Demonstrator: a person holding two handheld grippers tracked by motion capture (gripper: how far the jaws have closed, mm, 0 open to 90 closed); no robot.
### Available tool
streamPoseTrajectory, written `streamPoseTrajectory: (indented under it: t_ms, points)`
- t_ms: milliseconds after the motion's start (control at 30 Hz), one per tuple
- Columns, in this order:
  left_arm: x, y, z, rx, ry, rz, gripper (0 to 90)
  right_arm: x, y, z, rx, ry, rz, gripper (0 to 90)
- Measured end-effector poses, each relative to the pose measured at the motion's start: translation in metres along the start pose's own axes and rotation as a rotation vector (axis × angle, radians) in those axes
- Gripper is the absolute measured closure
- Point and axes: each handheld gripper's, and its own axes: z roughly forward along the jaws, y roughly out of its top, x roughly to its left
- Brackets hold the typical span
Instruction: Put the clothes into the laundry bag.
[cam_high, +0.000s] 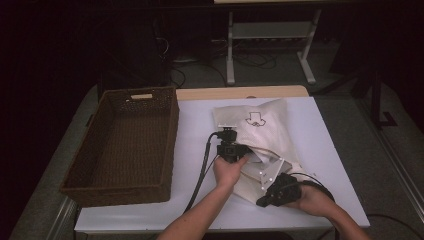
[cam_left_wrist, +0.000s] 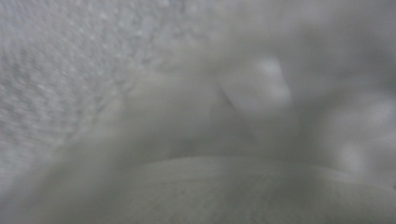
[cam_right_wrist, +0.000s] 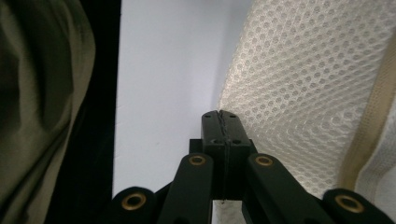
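Note:
A cream cloth bag (cam_high: 265, 125) with a dark printed mark lies on the white table (cam_high: 192, 125), its near end rumpled and partly lifted. My left gripper (cam_high: 235, 147) is pushed into that lifted fold and is shut on the cloth. In the left gripper view the blurred bag cloth (cam_left_wrist: 196, 186) lies against the lens and hides the jaws. My right gripper (cam_high: 261, 202) lies low at the bag's near corner. In the right gripper view the right gripper (cam_right_wrist: 219, 122) has its jaws pressed flat together with nothing seen between them, and the bag's mesh panel (cam_right_wrist: 303, 84) touches its tip on the right.
A large brown wicker basket (cam_high: 120, 192) with nothing in it stands at the table's left. Cables trail from both grippers across the table. The table's front edge and the person's clothing (cam_right_wrist: 37, 93) lie close to the right gripper. Desk legs and floor cables are beyond the table.

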Motion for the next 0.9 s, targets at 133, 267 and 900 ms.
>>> streamPoseTrajectory:
  t_ms: [133,267,900]
  points:
    - [0.002,-0.003,-0.005,0.025,-0.018,0.025,82.5,-0.006,0.003,-0.009,-0.052,0.008,0.057,81.7]
    - [0.002,-0.007,-0.012,0.043,-0.041,0.046,77.9,-0.004,0.007,-0.029,-0.128,-0.038,0.066,75.6]
    - [-0.016,-0.030,-0.043,0.124,-0.145,0.139,59.7,-0.025,0.027,-0.110,-0.251,-0.345,0.073,56.6]
